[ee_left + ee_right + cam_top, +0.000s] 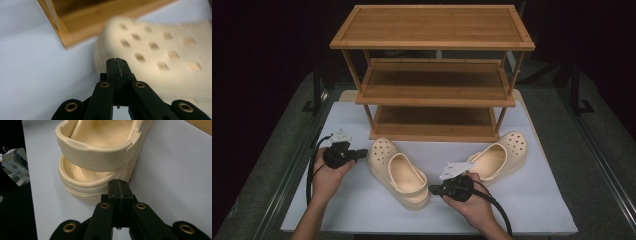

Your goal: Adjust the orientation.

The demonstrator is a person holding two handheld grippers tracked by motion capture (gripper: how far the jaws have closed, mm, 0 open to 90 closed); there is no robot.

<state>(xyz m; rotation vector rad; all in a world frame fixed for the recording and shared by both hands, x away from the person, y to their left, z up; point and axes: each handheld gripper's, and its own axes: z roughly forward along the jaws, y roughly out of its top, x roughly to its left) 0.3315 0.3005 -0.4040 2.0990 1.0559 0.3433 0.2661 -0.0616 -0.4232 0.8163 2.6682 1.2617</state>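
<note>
In the high view the right gripper (pixel 433 189) lay nearest, held low in the right hand (pixel 474 202) at the heel of the left clog (pixel 398 171). Its jaws were pressed together on nothing; the right gripper view showed the tips (pixel 119 190) just short of that clog's heel strap (pixel 96 157), whether touching or not I could not tell. The left gripper (pixel 361 153), in the left hand (pixel 328 175), pointed at the toe of the same clog, and its jaws were together too, empty. In the left gripper view its tips (pixel 117 68) sat just beside the holed toe (pixel 155 47), which was blurred. The clog lay on the white mat (pixel 362 200), toe toward the rack. The right clog (pixel 501 155) lay farther right, its toe up and to the right, behind the right hand. Beyond both stood the rack (pixel 434 75), wooden, three shelves, at the mat's far edge.
</note>
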